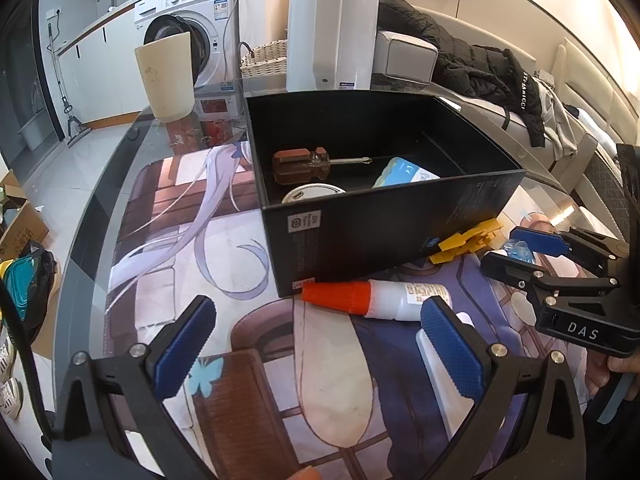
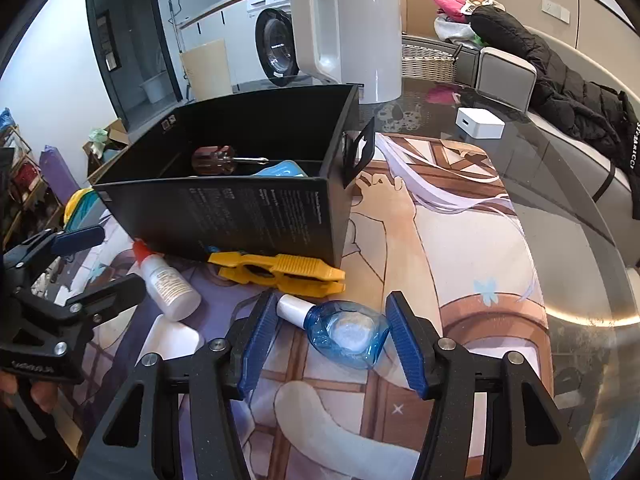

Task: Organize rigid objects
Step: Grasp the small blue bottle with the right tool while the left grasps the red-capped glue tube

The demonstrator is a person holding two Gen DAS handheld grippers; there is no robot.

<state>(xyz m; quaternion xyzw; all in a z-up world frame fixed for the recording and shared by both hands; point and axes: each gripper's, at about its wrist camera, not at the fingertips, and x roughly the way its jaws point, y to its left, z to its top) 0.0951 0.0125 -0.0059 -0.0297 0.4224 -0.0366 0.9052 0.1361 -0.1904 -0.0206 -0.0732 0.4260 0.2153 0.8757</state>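
A black open box [image 1: 400, 220] [image 2: 240, 208] stands on the printed mat and holds a brown-handled screwdriver [image 1: 304, 164] [image 2: 216, 160], a white round lid [image 1: 312, 192] and a light blue pack [image 1: 408, 174]. In front of it lie a yellow plastic tool [image 2: 280, 272] [image 1: 468, 240] and a white glue bottle with an orange cap [image 1: 376, 300] [image 2: 168, 280]. My right gripper [image 2: 332, 332] [image 1: 502, 250] has its pads against both ends of a clear blue bulb with a white neck [image 2: 348, 336], which rests on the mat. My left gripper [image 1: 320, 344] [image 2: 104, 264] stands open just short of the glue bottle, nothing between its fingers.
A flat white piece [image 1: 436, 360] [image 2: 172, 340] lies by the left gripper's right finger. A tall white kettle [image 1: 332, 28] [image 2: 348, 28] stands behind the box. A white cube charger [image 2: 480, 122] and a grey speaker [image 2: 506, 76] sit far right near the glass table's curved edge [image 2: 580, 240].
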